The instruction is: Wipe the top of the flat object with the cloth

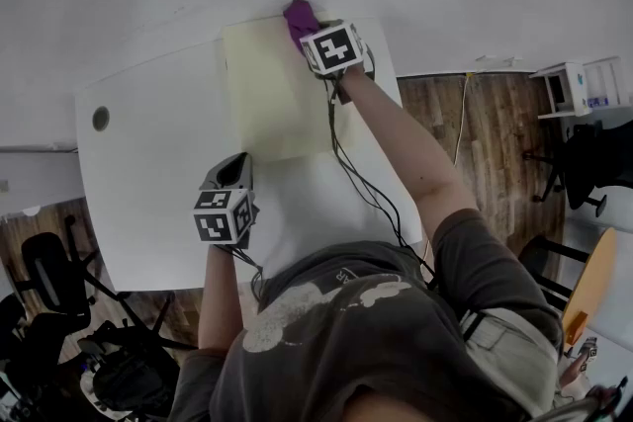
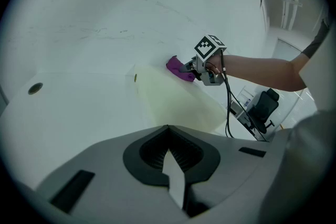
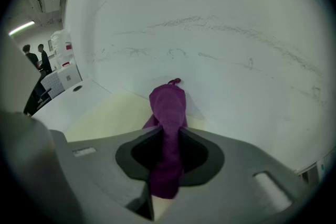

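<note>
A pale yellow flat sheet [image 1: 272,94] lies on the white table [image 1: 148,173], its far edge against the wall. My right gripper [image 1: 307,33] is at the sheet's far right corner, shut on a purple cloth [image 1: 298,14]. In the right gripper view the cloth [image 3: 168,107] runs out from between the jaws onto the sheet [image 3: 110,115], next to the wall. My left gripper [image 1: 237,163] sits at the sheet's near left corner with its jaws together and only a thin pale sliver between them. From the left gripper view I see the sheet [image 2: 173,99], cloth [image 2: 177,67] and right gripper [image 2: 197,66] ahead.
A round cable hole [image 1: 101,119] is in the table at the left. A black cable [image 1: 366,188] trails from the right gripper across the table's right side. The wall [image 3: 220,23] closes off the far edge. Office chairs [image 1: 49,272] stand on the floor at lower left.
</note>
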`<state>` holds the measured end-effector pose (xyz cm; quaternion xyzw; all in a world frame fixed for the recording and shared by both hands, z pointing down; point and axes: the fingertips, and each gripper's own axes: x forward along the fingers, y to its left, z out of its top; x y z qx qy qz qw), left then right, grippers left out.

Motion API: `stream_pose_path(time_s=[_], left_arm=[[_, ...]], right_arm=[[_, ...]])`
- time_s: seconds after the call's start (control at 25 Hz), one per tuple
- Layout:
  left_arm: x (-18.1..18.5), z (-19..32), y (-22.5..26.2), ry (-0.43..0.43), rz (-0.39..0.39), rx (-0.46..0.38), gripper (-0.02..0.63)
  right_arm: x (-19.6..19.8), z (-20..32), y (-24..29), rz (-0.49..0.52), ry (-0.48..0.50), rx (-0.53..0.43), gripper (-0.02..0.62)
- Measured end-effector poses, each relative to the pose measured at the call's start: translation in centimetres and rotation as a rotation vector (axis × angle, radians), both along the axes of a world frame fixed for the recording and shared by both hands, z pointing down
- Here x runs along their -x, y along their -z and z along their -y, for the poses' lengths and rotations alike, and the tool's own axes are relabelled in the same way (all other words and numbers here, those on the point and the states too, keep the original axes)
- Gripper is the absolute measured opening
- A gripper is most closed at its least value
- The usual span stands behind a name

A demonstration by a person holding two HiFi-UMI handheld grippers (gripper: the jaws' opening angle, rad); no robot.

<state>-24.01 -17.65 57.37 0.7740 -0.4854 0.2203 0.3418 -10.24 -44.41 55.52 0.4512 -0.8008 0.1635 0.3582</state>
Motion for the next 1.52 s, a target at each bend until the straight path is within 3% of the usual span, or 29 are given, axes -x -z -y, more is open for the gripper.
stream_pose_path(time_s=[0.36,1.08,1.28,1.52], left_arm=[[-0.1,-0.1,0.0,-0.001,0.005,0.001,-0.003],[-0.2,-0.2,0.0,-0.004,-0.002,-0.009,-0.003],[-0.2,-0.2,0.0,-0.006,0.001,-0.013,-0.003],[-0.2,-0.3,0.0,-0.011,-0.003,-0.017,-0.003]], right_arm=[[-3.4,0.1,-0.4,-0.009,-0.087,0.006,0.074],[-5.7,-1.0,0.4,-0.013,-0.144,0.029,0.074],[-4.1,-2.0,2.2,0.015,-0.114,0.005,0.074],[1.4,-3.8,4.8,0.089,-0.022,-0.010,0.074]])
